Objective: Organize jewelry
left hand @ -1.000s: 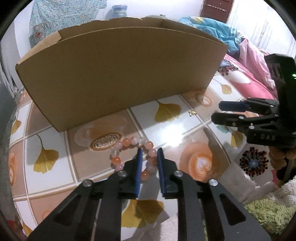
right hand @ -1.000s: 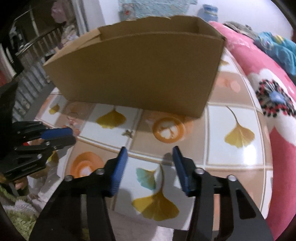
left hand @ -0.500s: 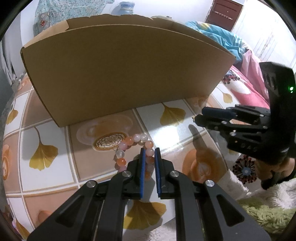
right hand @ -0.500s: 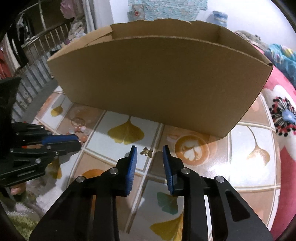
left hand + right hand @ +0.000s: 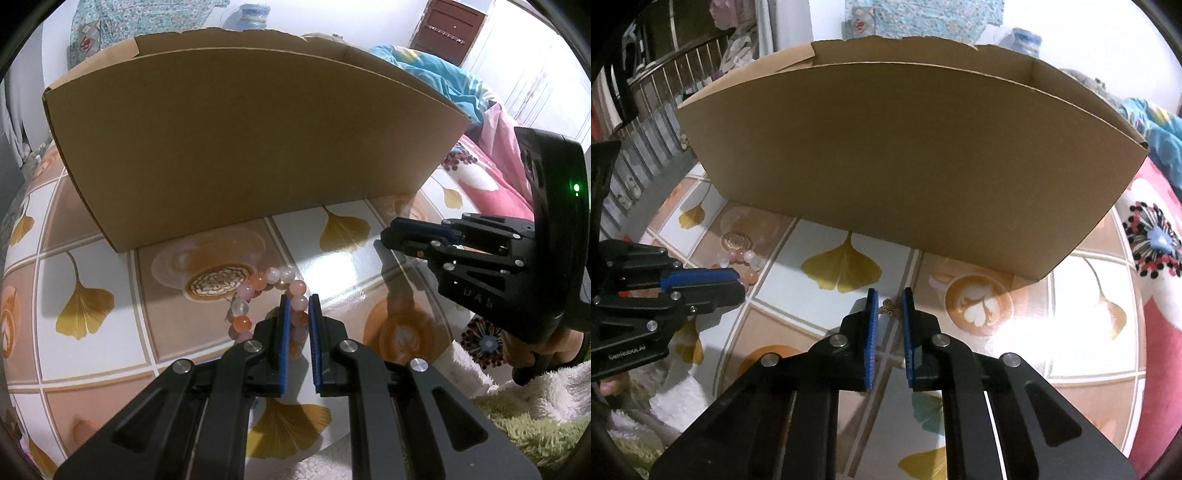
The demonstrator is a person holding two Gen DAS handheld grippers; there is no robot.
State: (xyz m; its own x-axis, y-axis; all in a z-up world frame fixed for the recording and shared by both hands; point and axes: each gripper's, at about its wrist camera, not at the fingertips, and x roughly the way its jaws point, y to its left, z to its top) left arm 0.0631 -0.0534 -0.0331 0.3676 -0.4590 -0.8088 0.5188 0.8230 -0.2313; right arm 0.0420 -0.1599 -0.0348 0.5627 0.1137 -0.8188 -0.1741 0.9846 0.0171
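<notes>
**Both tongs close on jewelry in front of the box**

Since the earlier frames the right gripper has swung in toward the table's middle and narrowed its wide-open jaws, while the left one has barely shifted and kept its clamp.

Left wrist view: the left gripper (image 5: 297, 301) is shut on the bead bracelet (image 5: 269, 295), its blue pads pinching the right side of the loop. The rest of the loop lies on the tiled tabletop (image 5: 110, 332) ahead and to the left of the tips, so its long axis runs from the tips up and leftward. The cardboard box (image 5: 240, 140) stands well beyond the tips, open at the top. The right gripper (image 5: 391, 229) shows at the right edge, pointing left.

Right wrist view: the right gripper (image 5: 889, 301) is closing, and a small brass-coloured charm (image 5: 889, 308) sits between the pads at their very tips; whether they press on it yet is hard to tell. The charm looks longest across the gap, from pad to pad. The box wall rises just beyond.

The step in hand looks like picking up both pieces. Next, presumably, comes a lift clear of the tabletop, then a carry over the box rim before release.
</notes>
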